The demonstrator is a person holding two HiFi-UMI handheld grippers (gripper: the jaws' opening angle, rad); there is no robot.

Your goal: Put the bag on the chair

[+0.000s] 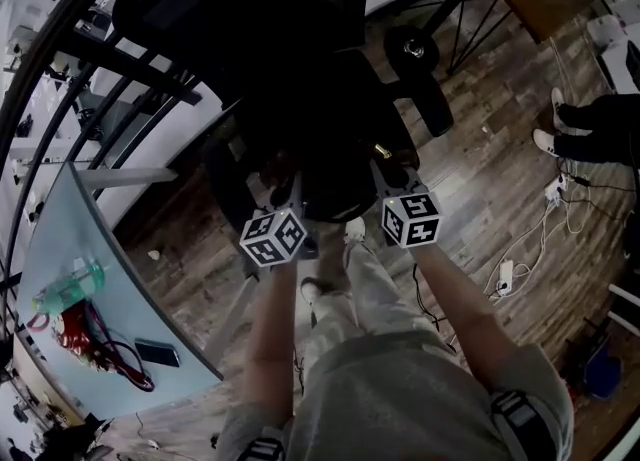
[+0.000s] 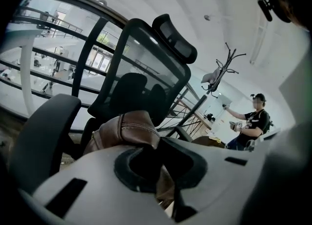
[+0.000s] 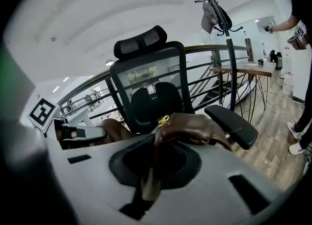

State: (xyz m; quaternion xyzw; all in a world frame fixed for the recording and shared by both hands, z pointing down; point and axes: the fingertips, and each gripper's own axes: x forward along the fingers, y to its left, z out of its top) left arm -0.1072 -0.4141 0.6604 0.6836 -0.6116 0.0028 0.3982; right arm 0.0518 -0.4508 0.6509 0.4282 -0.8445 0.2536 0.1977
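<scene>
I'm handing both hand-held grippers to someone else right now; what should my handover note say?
Left hand-held gripper: shut on the brown bag.
Right hand-held gripper: shut on the same bag.
Bag: held between both, just in front of the backrest of the black chair; whether it rests on the seat can't be seen.
Done: bag is at the chair.
Left: lower it onto the seat, open both, withdraw.

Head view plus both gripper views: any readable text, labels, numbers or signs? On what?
No words or numbers can be read in any view.
Black-and-white square patterns only, no letters: left marker cube, right marker cube.
Too small to read: any print on the green bottle.
Dark, nothing legible: phone.
No legible brand: bag, gold clasp included.
</scene>
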